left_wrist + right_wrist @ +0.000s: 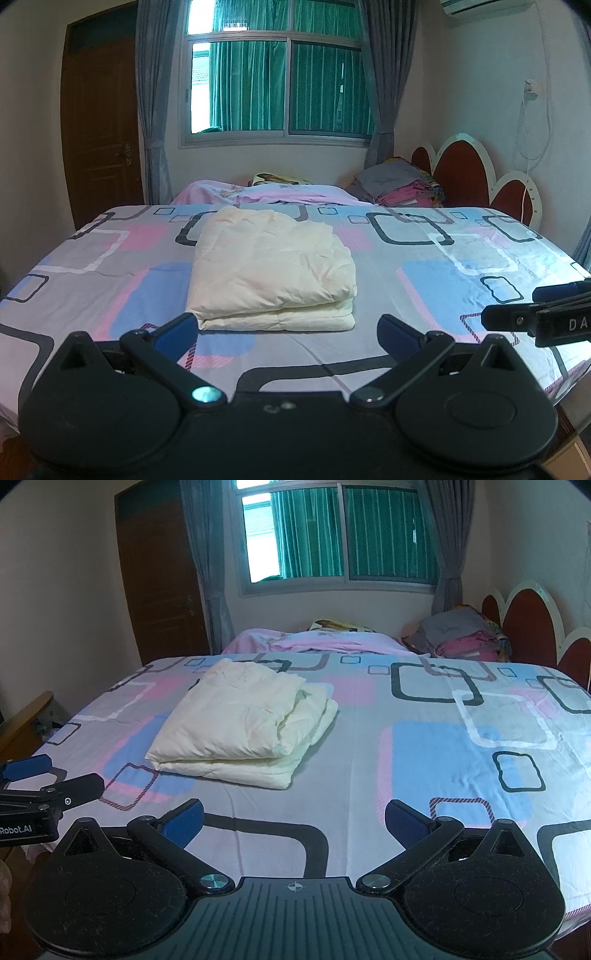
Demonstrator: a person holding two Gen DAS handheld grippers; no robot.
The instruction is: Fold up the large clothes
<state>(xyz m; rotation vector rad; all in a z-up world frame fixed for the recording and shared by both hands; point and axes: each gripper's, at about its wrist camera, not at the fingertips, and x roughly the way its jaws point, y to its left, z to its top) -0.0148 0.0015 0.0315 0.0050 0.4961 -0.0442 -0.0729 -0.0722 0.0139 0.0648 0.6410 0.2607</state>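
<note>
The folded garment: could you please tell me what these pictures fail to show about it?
- Garment type: folded cream layers hide sleeves or collar, both views.
- Its underside: against the bedsheet.
- Its far edge: hidden behind its own bulk, both views.
- Pile by the headboard: too small to identify.

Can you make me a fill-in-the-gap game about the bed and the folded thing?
1. The folded cream garment lies on the ____.
2. Both the left gripper and the right gripper have their jaws ____.
3. The pads on the gripper fingers are colored ____.
4. Behind the bed, the window shows ____ curtains.

Missing words: bed; open; blue; green
</note>
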